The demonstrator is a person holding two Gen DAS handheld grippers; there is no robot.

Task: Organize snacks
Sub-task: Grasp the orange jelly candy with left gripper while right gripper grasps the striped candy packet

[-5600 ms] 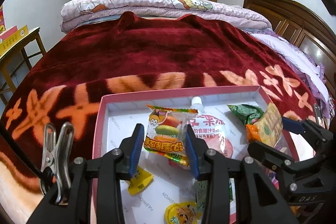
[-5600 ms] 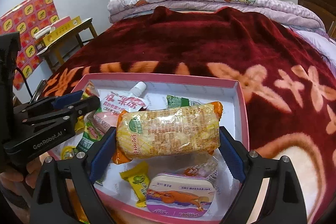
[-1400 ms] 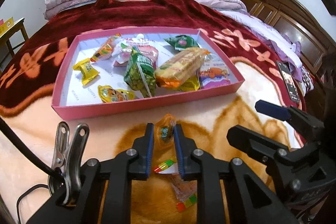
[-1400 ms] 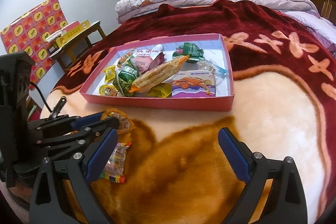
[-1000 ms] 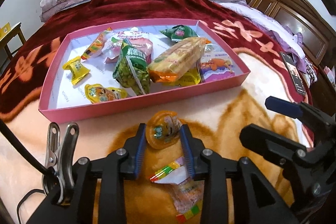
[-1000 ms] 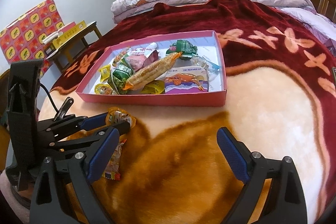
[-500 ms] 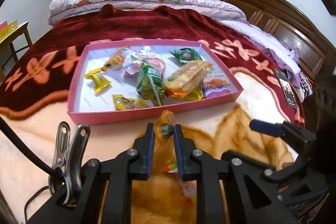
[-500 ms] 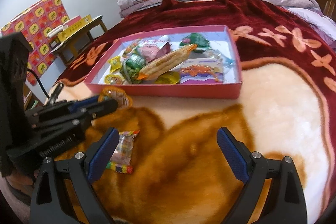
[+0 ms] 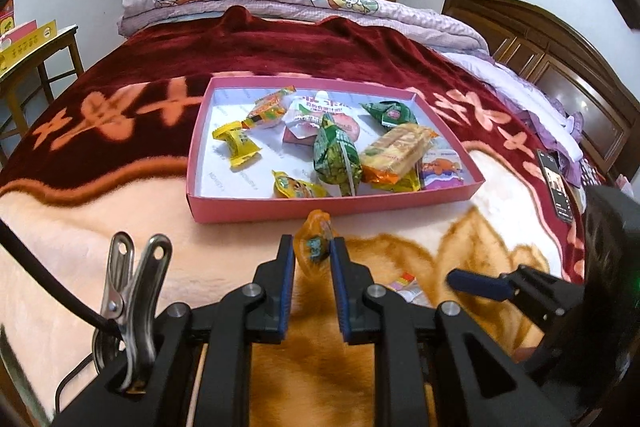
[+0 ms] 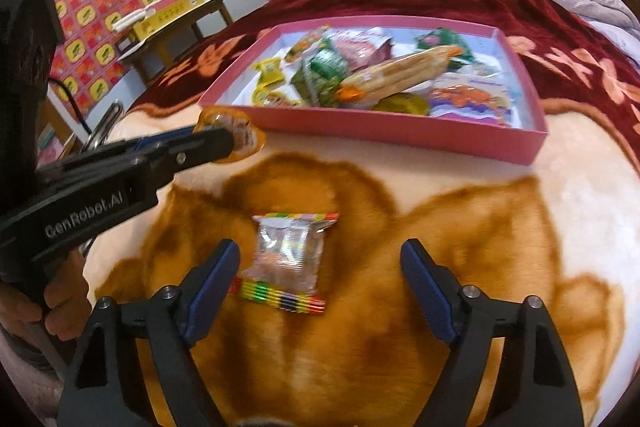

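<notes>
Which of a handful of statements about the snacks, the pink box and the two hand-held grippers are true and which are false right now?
1. The left hand-held gripper is shut on an orange jelly cup. True.
2. The clear candy packet with rainbow-striped ends is inside the pink box. False: it lies on the blanket, outside the box.
3. The right hand-held gripper has its jaws apart, with the packet between them and not pressed. True; they have just been closing.
4. The pink box is empty. False: it holds several snacks, among them a long cracker pack.
5. The box sits on a wooden table. False: it rests on the blanket on the bed.
</notes>
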